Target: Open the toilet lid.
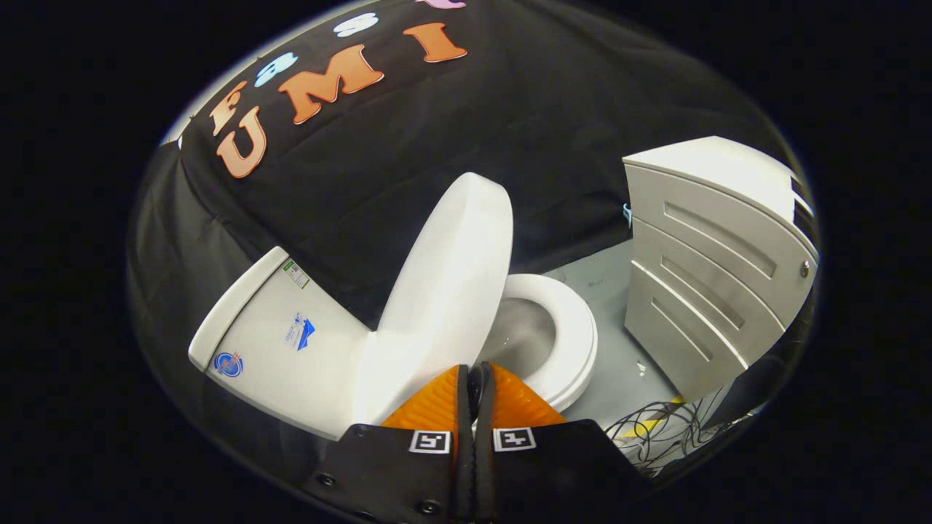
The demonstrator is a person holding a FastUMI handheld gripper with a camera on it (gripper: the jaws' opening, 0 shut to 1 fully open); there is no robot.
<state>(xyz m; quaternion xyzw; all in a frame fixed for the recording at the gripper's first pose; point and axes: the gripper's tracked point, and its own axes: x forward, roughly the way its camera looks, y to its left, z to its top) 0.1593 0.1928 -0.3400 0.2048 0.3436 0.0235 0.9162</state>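
Nearest, the gripper (475, 375) has its two ribbed orange fingers (437, 404) pressed together with no visible gap and nothing held between them; their tips sit at the lower edge of the smooth white plastic toilet lid (448, 269), though whether they touch it I cannot tell; the lid stands raised steeply, leaning toward the white ceramic cistern (280, 342) without seeming to rest against it yet; just beyond the fingers lies the uncovered white oval toilet seat (575, 335) around the grey bowl (517, 331); farther off to the side stands a pale grey curved-front drawer cabinet (706, 284), with tangled dark cables (659, 429) on the grey floor (608, 280) below it. The risk, I judge, is that the lid, if not past its balance point, drops back onto the seat once the push lets up; a closed claw only nudges and cannot catch it; too hard a shove could bang it against the cistern.
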